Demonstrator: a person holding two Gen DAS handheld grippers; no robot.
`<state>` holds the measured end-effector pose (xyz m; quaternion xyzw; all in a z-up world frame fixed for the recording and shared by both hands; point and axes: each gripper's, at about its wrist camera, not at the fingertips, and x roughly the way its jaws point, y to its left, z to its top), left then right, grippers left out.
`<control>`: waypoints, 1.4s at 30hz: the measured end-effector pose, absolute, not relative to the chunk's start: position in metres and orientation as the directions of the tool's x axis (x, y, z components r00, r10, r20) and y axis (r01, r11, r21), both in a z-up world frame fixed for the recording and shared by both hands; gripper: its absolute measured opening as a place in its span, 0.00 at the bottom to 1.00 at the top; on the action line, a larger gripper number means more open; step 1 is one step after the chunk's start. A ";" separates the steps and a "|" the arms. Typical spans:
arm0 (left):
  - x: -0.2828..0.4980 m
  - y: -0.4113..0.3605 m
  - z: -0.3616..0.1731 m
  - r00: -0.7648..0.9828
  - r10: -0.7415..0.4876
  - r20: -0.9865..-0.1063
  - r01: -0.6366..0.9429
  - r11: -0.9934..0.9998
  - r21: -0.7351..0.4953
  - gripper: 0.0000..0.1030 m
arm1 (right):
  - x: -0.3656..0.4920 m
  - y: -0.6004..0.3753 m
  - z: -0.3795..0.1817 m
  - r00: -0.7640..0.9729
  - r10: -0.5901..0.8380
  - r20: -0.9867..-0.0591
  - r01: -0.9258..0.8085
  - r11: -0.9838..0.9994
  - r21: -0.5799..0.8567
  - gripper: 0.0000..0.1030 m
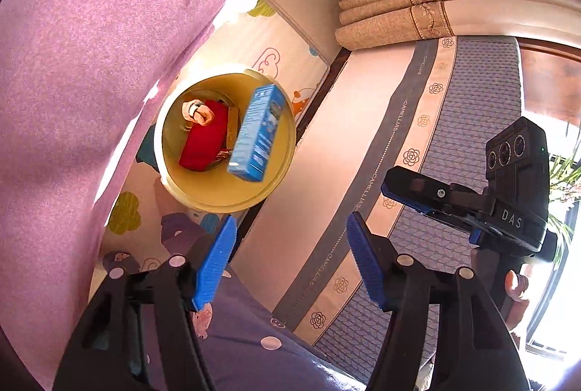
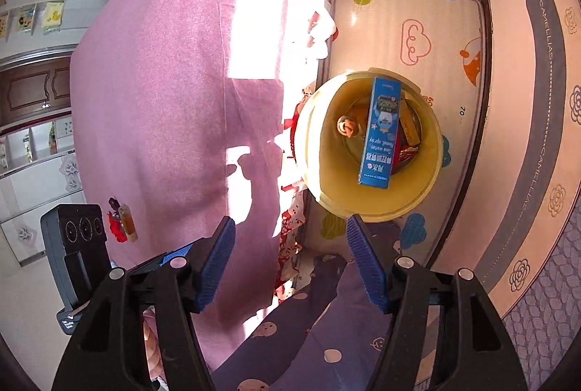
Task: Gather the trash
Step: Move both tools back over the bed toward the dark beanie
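Play mat (image 2: 417, 9): blue box (image 2: 380, 133) lengthwise over yellow bin (image 2: 428, 187); both hand-held grippers (image 1: 290, 245) (image 2: 290, 245) wide, empty

Here's the left gripper (image 1: 290, 256): glossy black plastic arms, each studded with round silver rivets, tipped by ribbed bright-blue rubber pads (image 1: 214, 264). The right gripper (image 2: 290, 256) is built just the same, black frame, silver rivets, blue ridged pads (image 2: 365, 264). Its boxy black camera housing (image 1: 517, 187) carries three round lenses and white "DAS" lettering. And behind, the person's fuzzy pink sweater (image 2: 163, 100) and polka-dot purple trousers (image 2: 326, 318).
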<state>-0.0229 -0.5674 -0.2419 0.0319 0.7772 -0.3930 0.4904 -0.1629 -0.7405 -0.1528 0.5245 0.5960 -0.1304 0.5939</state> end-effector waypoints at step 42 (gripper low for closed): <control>0.105 -0.125 -0.188 -0.071 -0.542 -0.838 -0.019 0.840 -0.542 0.65 | 0.086 -0.360 -0.099 0.111 0.633 -0.766 0.339 0.700 0.628 0.60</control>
